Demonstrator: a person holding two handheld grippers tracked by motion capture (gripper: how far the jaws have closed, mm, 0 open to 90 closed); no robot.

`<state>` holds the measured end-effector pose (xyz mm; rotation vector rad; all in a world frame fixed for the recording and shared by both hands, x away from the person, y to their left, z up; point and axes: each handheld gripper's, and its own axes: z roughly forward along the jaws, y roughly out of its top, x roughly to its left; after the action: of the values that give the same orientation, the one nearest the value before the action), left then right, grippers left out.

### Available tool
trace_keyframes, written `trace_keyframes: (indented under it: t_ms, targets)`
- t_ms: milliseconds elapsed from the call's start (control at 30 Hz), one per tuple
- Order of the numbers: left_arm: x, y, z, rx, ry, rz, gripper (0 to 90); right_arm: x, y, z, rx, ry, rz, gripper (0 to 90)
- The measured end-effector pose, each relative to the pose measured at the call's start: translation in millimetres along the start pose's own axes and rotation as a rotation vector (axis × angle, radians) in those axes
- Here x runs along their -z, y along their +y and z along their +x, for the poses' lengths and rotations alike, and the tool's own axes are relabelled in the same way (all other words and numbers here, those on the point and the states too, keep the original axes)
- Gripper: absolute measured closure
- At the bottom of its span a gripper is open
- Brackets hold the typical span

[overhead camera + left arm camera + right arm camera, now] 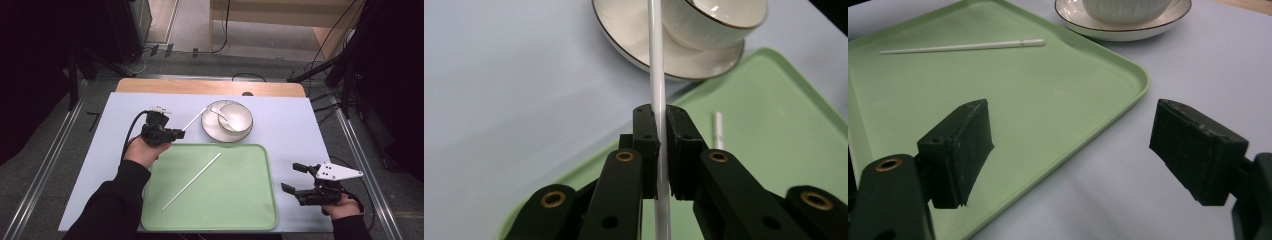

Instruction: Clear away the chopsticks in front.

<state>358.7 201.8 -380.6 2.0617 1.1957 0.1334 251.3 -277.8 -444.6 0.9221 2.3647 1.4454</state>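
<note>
Progress at roughly the halfway mark, judging by the layout, in gathering two chopsticks onto the tray (235,200). Done so far: first chopstick (191,181) lying flat and diagonal across the tray's bare middle, touching nothing else. In hand now: second chopstick (194,120), clamped tight between the fingers (646,140) of the left gripper (179,133) just past the tray's far left corner, lifted clear of the table (300,125), long free end slanting away from the tray toward the plate (212,131). From the left gripper view, running straight up between the two pads, with the tray's rim just below and behind. Plate with bowl (237,117) and spoon (219,113) just beyond the tray's far edge, untouched. Right gripper (290,177) waiting off the tray's right edge, fingers (960,145) spread wide with nothing between them, idle above the table. Left to do, most likely: swinging the second chopstick in over the tray, lowering it beside the first, then releasing the grip. Nothing yet suggesting any part for the right gripper.
</note>
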Motion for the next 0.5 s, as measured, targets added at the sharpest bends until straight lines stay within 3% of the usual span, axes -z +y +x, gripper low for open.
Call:
trace_keyframes:
  t_ms: [367, 500]
  targets:
    - [22.1, -48.9, -13.2, -0.009, -0.046, 0.0, 84.9, -1.2, 0.5, 0.6, 0.006, 0.0, 0.004, 17.6]
    - [22.7, -62.9, -14.3, -0.004, -0.031, 0.003, 84.9, -1.6, 0.6, 0.2, 0.006, -0.001, 0.002, 17.6]
